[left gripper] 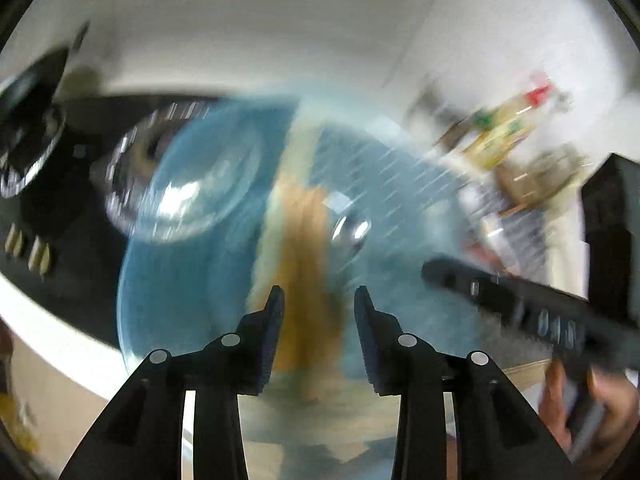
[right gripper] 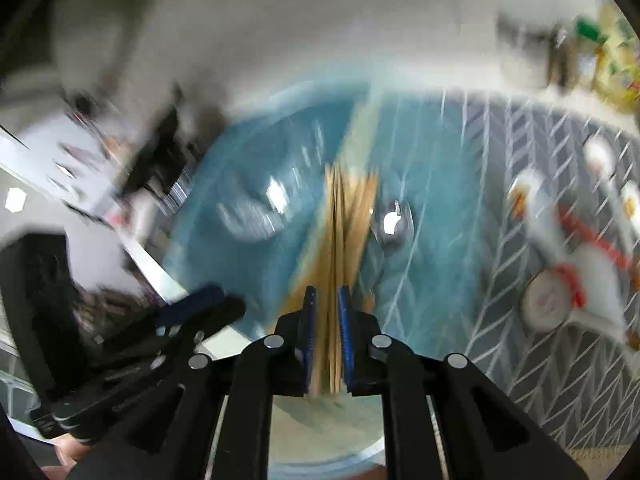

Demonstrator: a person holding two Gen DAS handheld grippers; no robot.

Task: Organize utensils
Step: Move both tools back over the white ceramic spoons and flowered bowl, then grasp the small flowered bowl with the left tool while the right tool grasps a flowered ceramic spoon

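Big picture first: a blue placemat (right gripper: pixel 248 240) covers the middle of both views, and beside it lies a grey mat with a pale herringbone pattern (right gripper: pixel 500 264). On the blue one sits a clear glass dish (left gripper: pixel 188 196), though everything is smeared with motion blur, so take the finer shapes as a best reading.

Now the action. The right gripper (right gripper: pixel 327 300) is clenched on a bundle of wooden chopsticks (right gripper: pixel 340 240), the blue pads squeezing the sticks near their lower end while the rest fans out ahead over the mat. The left gripper (left gripper: pixel 319 300) stands released, jaws parted, nothing pinched; in its own view the tan sticks (left gripper: pixel 304 248) run up between its fingers without either pad touching them.

Just right of the sticks lies a metal spoon (right gripper: pixel 394 222), bowl up and shining, on the mat.

So the carrying looks like the right hand's job. To do it well: keep the squeeze even so the bundle stays together, level the sticks before lowering, and set them parallel beside the spoon, not across it. The left should stay clear.
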